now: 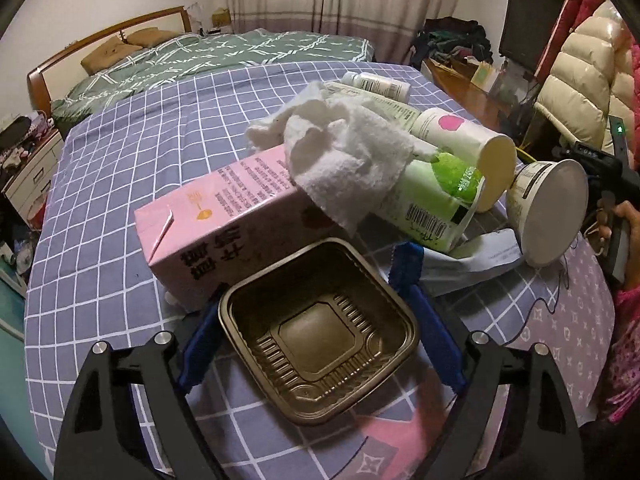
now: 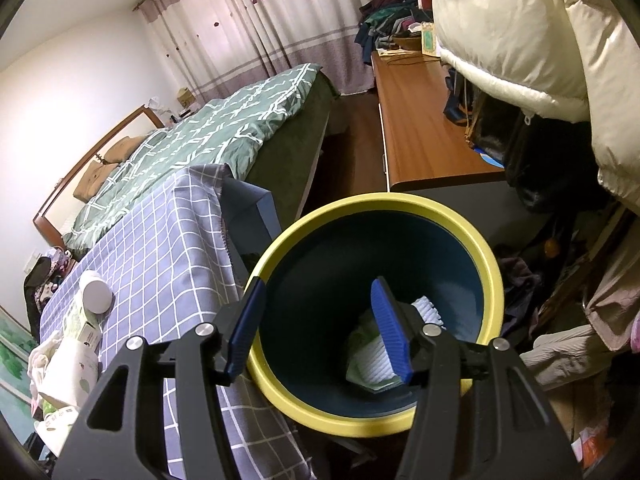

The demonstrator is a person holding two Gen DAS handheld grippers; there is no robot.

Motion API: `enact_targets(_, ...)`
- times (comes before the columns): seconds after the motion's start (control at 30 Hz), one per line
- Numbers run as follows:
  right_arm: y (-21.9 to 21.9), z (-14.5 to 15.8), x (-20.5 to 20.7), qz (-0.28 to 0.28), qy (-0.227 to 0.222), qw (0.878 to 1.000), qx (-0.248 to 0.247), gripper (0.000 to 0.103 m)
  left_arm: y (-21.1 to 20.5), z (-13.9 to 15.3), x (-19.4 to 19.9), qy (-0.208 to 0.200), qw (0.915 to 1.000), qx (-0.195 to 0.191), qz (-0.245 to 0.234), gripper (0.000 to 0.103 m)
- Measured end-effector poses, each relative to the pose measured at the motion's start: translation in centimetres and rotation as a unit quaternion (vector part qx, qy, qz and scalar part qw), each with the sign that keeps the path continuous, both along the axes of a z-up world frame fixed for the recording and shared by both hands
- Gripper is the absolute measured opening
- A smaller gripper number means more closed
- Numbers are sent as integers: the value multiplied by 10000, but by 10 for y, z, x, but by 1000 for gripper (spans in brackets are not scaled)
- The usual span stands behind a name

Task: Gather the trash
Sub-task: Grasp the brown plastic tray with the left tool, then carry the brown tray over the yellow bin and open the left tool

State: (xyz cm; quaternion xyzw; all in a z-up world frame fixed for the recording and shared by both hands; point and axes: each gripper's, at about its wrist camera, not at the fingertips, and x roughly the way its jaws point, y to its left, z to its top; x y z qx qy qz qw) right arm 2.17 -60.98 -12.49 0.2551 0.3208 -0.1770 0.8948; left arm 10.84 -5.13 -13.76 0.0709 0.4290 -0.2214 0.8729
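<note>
In the left wrist view my left gripper (image 1: 316,316) stands open around a gold plastic tray (image 1: 318,330) on the checked tablecloth (image 1: 120,168), one blue finger on each side of it. Behind the tray lie a pink carton (image 1: 224,220), a white crumpled tissue (image 1: 344,152), a green-labelled bottle (image 1: 432,200), a cream bottle (image 1: 468,140) and a paper cup (image 1: 548,208). In the right wrist view my right gripper (image 2: 320,328) is open and empty above a yellow-rimmed bin (image 2: 472,240), which holds a white and green wrapper (image 2: 372,352).
A small white bottle (image 1: 378,85) lies at the far side of the table. The bin stands by the table's edge (image 2: 224,240). A bed (image 2: 224,128), a wooden cabinet (image 2: 424,120) and a cream puffer jacket (image 2: 520,28) lie beyond.
</note>
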Motion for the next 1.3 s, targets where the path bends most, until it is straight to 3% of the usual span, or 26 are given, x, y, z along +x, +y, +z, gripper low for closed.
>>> enact_targets(0.1, -1, 1, 0, -6, -13, 10000, 2, 53, -1, 3, -4, -71, 9999, 116, 12, 84)
enact_targets(0.27, -2, 5, -3, 17, -80, 10000, 12, 53, 5, 20, -20, -186, 9998, -4, 33, 84)
enact_targets(0.57, 1, 20, -18, 199, -223, 9994, -157, 53, -23, 90, -32, -697, 9962, -347, -380, 84)
enact_targets(0.73, -2, 23, -38, 294, -190, 9987, -360, 53, -84, 124, -17, -858, 9906, -466, -955, 84)
enact_targets(0.9, -5, 25, -56, 259, -155, 9978, -588, 53, -171, 139, 0, -712, 9816, -521, -1696, 84)
enact_targets(1.07, -15, 25, -77, 148, -141, 9971, -740, 54, -257, 135, 27, -174, 9710, -565, -2314, 85)
enact_targets(1.2, -21, 21, -89, 112, -101, 9970, -753, 57, -310, 123, 48, 252, 9653, -527, -2547, 85)
enact_targets(1.3, -27, 16, -93, 36, -43, 9970, -776, 57, -347, 112, 53, 276, 9627, -347, -2669, 85)
